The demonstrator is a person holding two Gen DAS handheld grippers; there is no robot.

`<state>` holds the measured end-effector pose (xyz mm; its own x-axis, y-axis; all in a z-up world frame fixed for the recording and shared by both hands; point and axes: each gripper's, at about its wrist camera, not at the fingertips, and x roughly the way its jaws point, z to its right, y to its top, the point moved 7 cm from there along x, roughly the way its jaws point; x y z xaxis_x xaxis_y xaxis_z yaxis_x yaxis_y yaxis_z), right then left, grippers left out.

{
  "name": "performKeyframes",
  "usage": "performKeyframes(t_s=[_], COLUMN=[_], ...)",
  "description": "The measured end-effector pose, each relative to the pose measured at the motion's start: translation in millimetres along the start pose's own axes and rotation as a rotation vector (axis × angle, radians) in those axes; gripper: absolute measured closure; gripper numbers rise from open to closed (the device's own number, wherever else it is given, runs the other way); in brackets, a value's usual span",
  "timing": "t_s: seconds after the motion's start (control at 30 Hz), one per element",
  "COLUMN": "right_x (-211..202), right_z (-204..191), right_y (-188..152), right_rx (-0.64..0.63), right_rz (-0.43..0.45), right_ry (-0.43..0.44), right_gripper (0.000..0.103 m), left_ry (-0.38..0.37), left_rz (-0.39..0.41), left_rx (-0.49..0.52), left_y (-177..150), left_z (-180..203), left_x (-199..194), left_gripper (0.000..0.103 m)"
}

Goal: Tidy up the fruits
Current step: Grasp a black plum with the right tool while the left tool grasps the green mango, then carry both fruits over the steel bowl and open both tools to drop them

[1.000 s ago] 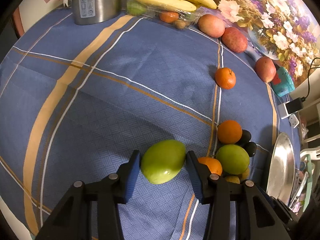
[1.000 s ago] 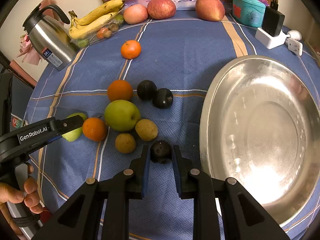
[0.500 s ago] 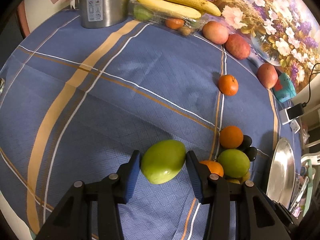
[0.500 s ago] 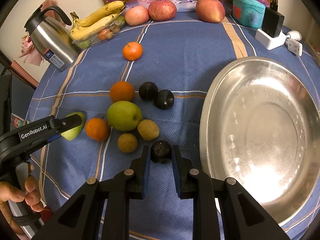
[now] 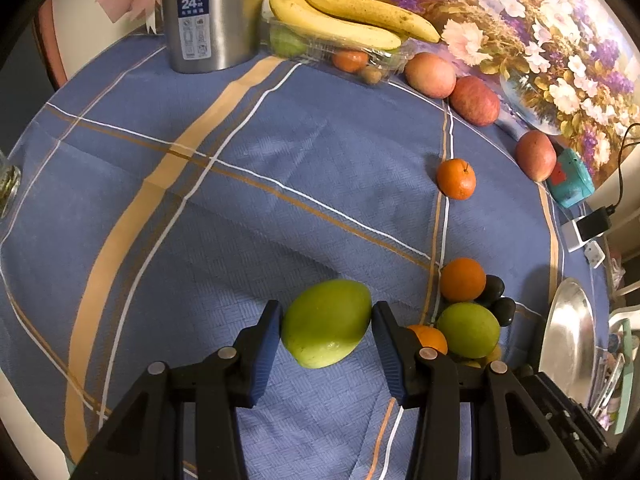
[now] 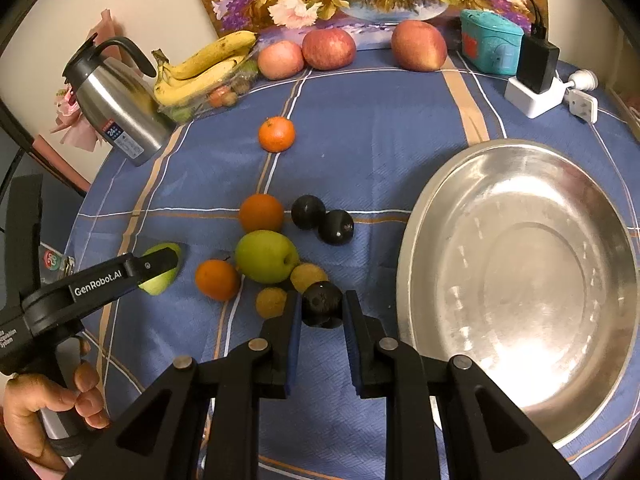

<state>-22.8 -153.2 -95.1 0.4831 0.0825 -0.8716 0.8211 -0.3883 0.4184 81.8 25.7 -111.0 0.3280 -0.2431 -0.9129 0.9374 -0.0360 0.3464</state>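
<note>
My left gripper [image 5: 326, 315] is shut on a large green fruit [image 5: 320, 334], its blue pads pressing both sides just above the blue cloth. In the right wrist view the same gripper [image 6: 160, 266] and green fruit [image 6: 159, 283] show at the left, with a hand on the handle. My right gripper [image 6: 322, 302] is shut on a dark plum [image 6: 320, 311], beside the pile: a green apple [image 6: 266, 256], oranges [image 6: 261, 213], two more dark plums [image 6: 335, 227] and small brown fruits [image 6: 271, 302]. The empty steel bowl [image 6: 520, 280] lies right of the plum.
At the back stand a steel kettle [image 6: 116, 108], bananas on a clear tray [image 6: 200, 70], three red apples [image 6: 328, 48] and a lone tangerine [image 6: 276, 134]. A teal box [image 6: 490, 42] and a white power strip [image 6: 532, 96] sit back right, against a flower painting.
Both views have tilted slightly, so the table scene sits lower in the frames. Each gripper keeps the same hold on its fruit.
</note>
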Motion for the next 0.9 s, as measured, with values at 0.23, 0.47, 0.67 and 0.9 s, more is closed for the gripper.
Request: performKeyframes(t_s=[0.23,0.47,0.67,0.9], right_x=[-17,-35,-41,-48], right_z=[18,51,95,142], right_y=[8,15,15,12], right_rx=[0.045,0.124,0.241,0.324], right_rz=[0.051,0.101,0.108,0.111], right_ry=[-0.046,-0.109,-0.133,-0.212], right_gripper=[0.082,0.082,0.082,0.082], left_ry=[-0.013,-0.06,-0.086,-0.148], left_rz=[0.039,0.061,0.061,0.034], left_rx=[0.047,0.105,0.2,0.335], left_y=[6,7,0,-17], left_z=[19,50,90,156], left_x=[-12,-25,-30,-29], left_gripper=[0.054,0.054,0.054,0.054])
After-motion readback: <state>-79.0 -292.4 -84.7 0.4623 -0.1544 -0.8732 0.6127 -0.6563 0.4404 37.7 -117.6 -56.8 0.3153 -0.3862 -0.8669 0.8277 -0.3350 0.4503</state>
